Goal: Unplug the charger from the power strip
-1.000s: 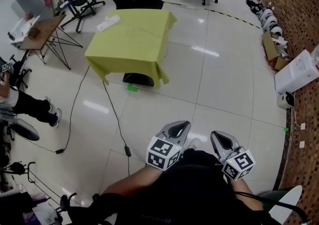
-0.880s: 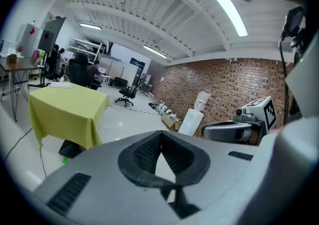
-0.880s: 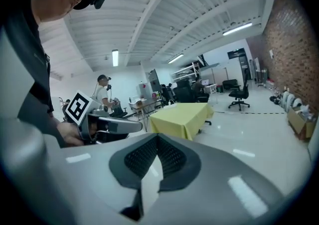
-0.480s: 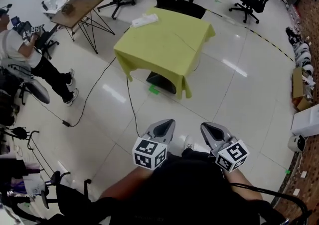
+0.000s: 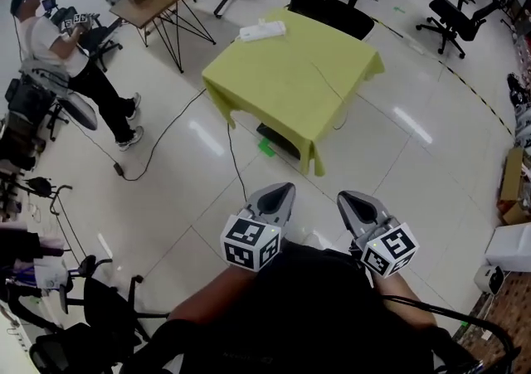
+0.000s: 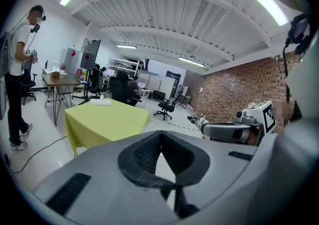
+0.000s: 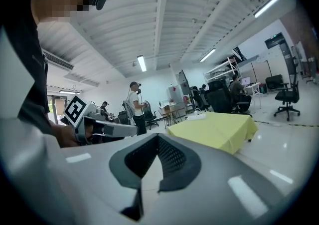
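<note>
well beyond left claw (image 5: 278, 192) lies the power strip (image 5: 263, 31).

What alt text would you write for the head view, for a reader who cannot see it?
The grey left gripper and right gripper, both shut and empty, point across a white floor toward a square table draped in yellow-green cloth. A white power strip lies near its far edge; a person in a white shirt is at far left.

The distant power strip (image 5: 263, 31) is too small to make out in detail.
</note>
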`<state>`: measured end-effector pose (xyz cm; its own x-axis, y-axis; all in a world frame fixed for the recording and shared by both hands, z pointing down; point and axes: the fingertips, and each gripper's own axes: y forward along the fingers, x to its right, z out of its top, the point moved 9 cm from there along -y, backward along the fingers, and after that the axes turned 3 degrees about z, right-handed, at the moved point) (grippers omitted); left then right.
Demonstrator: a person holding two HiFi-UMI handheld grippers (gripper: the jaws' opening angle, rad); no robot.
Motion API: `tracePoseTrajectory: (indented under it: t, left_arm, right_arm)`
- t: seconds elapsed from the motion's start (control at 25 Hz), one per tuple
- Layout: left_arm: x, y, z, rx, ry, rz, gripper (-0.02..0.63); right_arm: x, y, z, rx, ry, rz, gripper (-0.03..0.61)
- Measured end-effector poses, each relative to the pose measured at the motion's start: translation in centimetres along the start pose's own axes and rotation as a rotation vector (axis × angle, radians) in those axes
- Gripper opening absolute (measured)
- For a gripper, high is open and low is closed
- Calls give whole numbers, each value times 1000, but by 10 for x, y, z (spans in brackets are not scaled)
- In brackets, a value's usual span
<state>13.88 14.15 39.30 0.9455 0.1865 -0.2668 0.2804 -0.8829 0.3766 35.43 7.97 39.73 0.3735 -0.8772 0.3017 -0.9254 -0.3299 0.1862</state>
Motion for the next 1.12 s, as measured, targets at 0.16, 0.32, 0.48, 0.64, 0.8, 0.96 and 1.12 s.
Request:
tracePoseTrajectory:
  t: [0.16, 0.32, 0.48, 0.64, 0.8, 0.96, 1.12]
  left_arm:
    - [-10, 4, 2, -24, -14, 58, 8]
    - [-21, 3, 11, -19, -25, 103, 6]
    - [-37, 2, 20, -34, -29, 128, 7]
    - [-60, 8, 28, -36, -44, 132, 7]
    - [-86, 23, 27, -16, -34, 112, 8]
    - [-141, 32, 47, 7, -32, 83, 7]
    - [-204, 31, 70, 32, -28, 58, 8]
  right_arm:
    - [18, 10, 0, -10, 39, 22, 3]
    - [27, 29, 4, -22, 50, 61, 3]
    - [27, 53, 13, -42, 45, 98, 3]
    - [29, 76, 19, -64, 40, 104, 2]
    - [37, 100, 14, -74, 20, 91, 3]
    - [32, 153, 31, -84, -5, 65, 3]
    - [17, 211, 49, -88, -28, 40, 3]
